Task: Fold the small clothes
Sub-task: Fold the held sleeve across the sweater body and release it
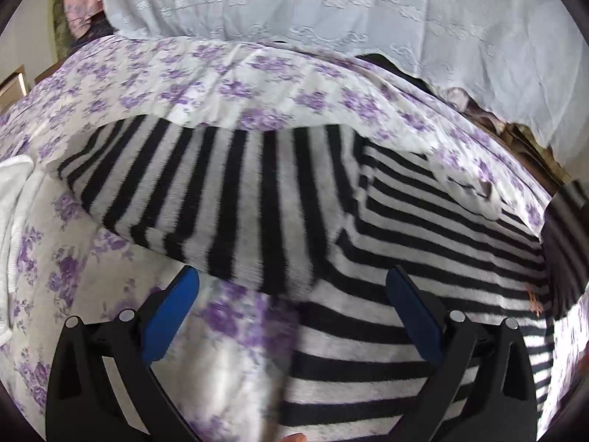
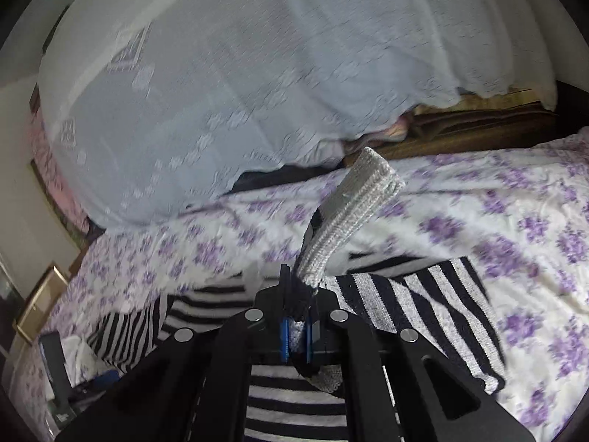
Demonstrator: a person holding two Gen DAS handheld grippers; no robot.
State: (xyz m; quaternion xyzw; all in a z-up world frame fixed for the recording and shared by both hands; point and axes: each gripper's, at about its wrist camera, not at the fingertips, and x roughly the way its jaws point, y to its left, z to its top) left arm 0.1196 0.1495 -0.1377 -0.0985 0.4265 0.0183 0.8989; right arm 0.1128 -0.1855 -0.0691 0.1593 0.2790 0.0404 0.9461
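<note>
A black-and-white striped knit garment [image 1: 386, 258] lies on a bed with a purple-flowered sheet [image 1: 228, 84]. One sleeve [image 1: 206, 191] is folded across toward the left. My left gripper [image 1: 292, 287] is open, its blue pads [image 1: 173, 313] spread above the sleeve's end and the garment's body, holding nothing. In the right wrist view my right gripper [image 2: 298, 302] is shut on the garment's grey ribbed edge [image 2: 353, 206], which sticks up past the fingers. The striped garment [image 2: 416, 313] hangs and lies below it.
A pale lace-patterned cloth [image 1: 331, 7] covers a pile at the back of the bed; it also shows in the right wrist view [image 2: 221, 92]. A white garment [image 1: 14, 221] lies at the left. Brown folded blankets [image 2: 478, 121] sit behind the bed.
</note>
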